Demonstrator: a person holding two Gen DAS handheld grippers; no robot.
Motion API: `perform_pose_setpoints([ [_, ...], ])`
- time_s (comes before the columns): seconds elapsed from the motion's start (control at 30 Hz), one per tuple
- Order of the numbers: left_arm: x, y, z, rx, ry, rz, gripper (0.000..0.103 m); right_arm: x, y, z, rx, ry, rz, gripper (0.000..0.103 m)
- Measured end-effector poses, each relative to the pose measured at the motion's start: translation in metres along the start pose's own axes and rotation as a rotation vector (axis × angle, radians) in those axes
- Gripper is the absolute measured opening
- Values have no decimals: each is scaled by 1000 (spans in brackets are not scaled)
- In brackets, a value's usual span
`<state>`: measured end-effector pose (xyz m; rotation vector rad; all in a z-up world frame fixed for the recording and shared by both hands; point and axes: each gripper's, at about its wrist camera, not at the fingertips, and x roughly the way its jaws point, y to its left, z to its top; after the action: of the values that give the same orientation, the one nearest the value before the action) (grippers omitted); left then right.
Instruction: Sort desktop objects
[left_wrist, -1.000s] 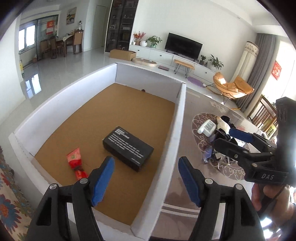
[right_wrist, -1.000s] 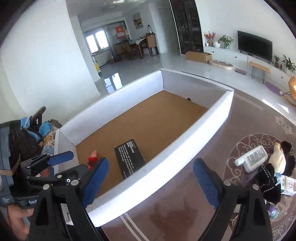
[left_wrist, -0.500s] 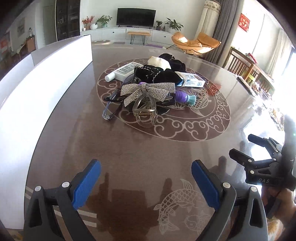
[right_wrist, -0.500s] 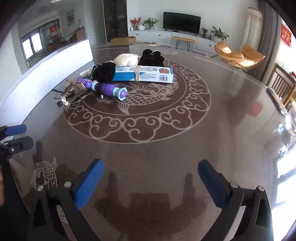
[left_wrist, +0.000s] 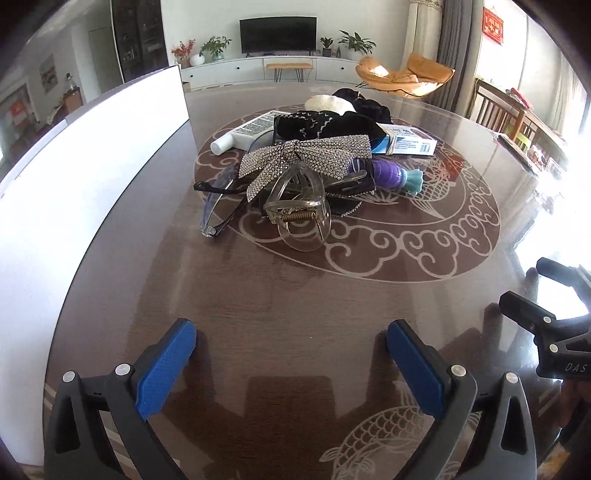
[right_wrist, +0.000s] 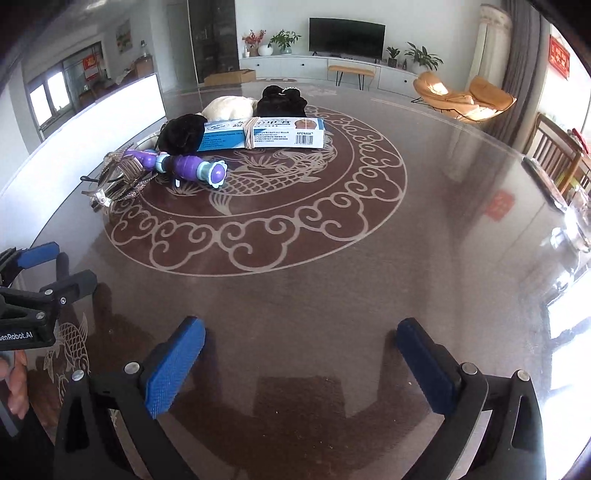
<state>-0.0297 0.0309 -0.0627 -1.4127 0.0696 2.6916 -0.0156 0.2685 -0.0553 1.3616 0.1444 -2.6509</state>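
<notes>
We hold both grippers, left (left_wrist: 291, 347) & right (right_wrist: 301, 349), fingers apart, nothing betw them, over bare brown surface (right_wrist: 424, 258). Pile w/ clear hair claw (left_wrist: 299, 212) lies ahead by white box wall (left_wrist: 92, 177). Only right view shows whole blue carton (right_wrist: 262, 134).

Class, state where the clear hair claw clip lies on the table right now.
In the left wrist view the clear hair claw clip lies at the near edge of the pile, under the sparkly bow and right of the glasses.

Glossy, reflective dark tabletop (left_wrist: 295, 295), clear plastic hair claw (left_wrist: 299, 214) with metal spring, sparkly studded cloth bow (left_wrist: 306, 155), smooth purple plastic toy (right_wrist: 192, 168), printed cardboard box (right_wrist: 262, 134), matt white wall panel (left_wrist: 74, 166).
</notes>
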Motion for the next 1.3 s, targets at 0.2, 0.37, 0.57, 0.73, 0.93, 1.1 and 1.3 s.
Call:
perform_pose_setpoints([
  [0.2, -1, 1, 0, 3, -3, 2, 103, 0, 0, 0, 0, 0, 0, 103],
  [0.37, -2, 1, 0, 1, -4, 2, 103, 0, 0, 0, -1, 0, 1, 103],
  [0.57, -3, 1, 1, 1, -7, 6, 103, 0, 0, 0, -2, 1, 4, 103],
  [0.73, -3, 2, 1, -3, -7, 5, 103, 0, 0, 0, -3, 0, 6, 103],
  [0.93, -2, 2, 1, -1, -8, 8, 103, 0, 0, 0, -2, 1, 9, 103],
  [1.1, -2, 2, 1, 1, -9, 6, 103, 0, 0, 0, -2, 1, 10, 103],
  [1.3, -2, 2, 1, 2, -8, 6, 103, 0, 0, 0, -3, 1, 10, 103],
])
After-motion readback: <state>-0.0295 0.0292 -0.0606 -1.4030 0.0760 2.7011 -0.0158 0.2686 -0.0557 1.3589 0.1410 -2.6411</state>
